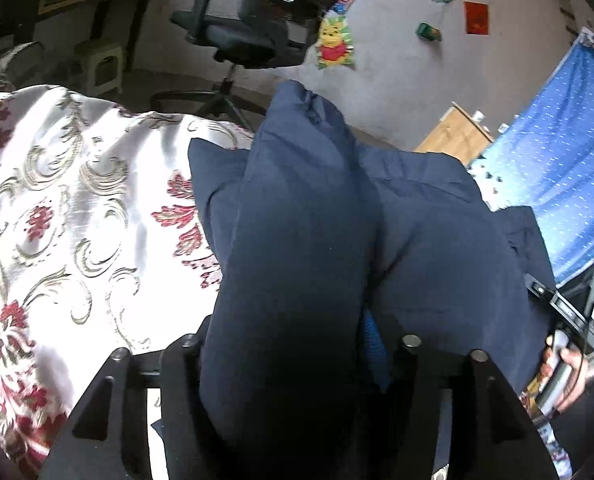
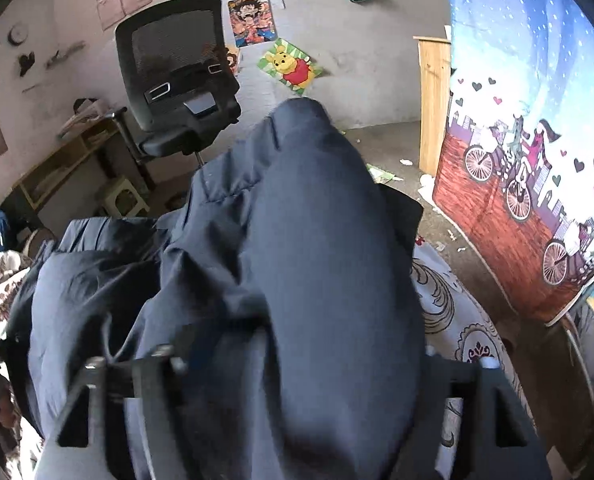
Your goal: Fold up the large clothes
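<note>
a white cloth with red and gold floral scrolls covers the surface, rumpled into soft ridges, and shows again at the right of the right wrist view. beyond its far edge stand a black mesh office chair, a small pale stool and a wooden desk against a grey wall stuck with cartoon posters, a yellow bear poster among them. a blue printed curtain with bicycles and hearts hangs at the right, a wooden board beside it. scraps of paper litter the floor.

the dark navy garment lies heaped on the cloth, right of centre in the left wrist view. a fold of it rises between the fingers of the left tool, whose jaws stand partly open; i cannot tell if they press it. another thick fold fills the wide-open right tool, with the same doubt. a hand holds the other handle at the right edge.
</note>
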Motion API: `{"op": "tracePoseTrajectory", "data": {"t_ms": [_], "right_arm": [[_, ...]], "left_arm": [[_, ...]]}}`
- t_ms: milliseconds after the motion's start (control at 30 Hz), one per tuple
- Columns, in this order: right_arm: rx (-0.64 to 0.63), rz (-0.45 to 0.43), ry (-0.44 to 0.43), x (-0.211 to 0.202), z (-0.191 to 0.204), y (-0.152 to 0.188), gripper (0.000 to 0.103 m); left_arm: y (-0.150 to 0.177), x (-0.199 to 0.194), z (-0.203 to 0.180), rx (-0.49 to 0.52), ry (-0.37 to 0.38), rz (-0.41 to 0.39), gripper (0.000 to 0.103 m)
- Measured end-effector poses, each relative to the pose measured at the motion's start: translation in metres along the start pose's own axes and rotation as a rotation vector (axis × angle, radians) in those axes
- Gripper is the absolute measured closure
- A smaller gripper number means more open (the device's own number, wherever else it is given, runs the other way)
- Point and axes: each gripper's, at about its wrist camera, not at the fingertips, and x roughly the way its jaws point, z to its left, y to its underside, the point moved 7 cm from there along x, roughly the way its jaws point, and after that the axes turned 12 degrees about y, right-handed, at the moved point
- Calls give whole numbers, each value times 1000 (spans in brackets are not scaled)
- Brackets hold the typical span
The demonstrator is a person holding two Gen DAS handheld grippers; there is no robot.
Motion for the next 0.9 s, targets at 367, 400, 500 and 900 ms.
{"op": "tracePoseTrajectory", "data": {"t_ms": [367,400,500,900], "right_arm": [[1,-79,113,-36,-6,-4,6],[11,-91,106,-43,-7,-3,4],[7,-127,80,-64,-3,-2,1],[9,-298,8,-153,23,6,0]], "left_arm": [[2,-52,-34,106,-269,-166,8],[3,-59,-40,124,-281,-193,6],[4,-65,-59,170,-287,-236,4],[32,-113,-131,319,-298,-322,3]]}}
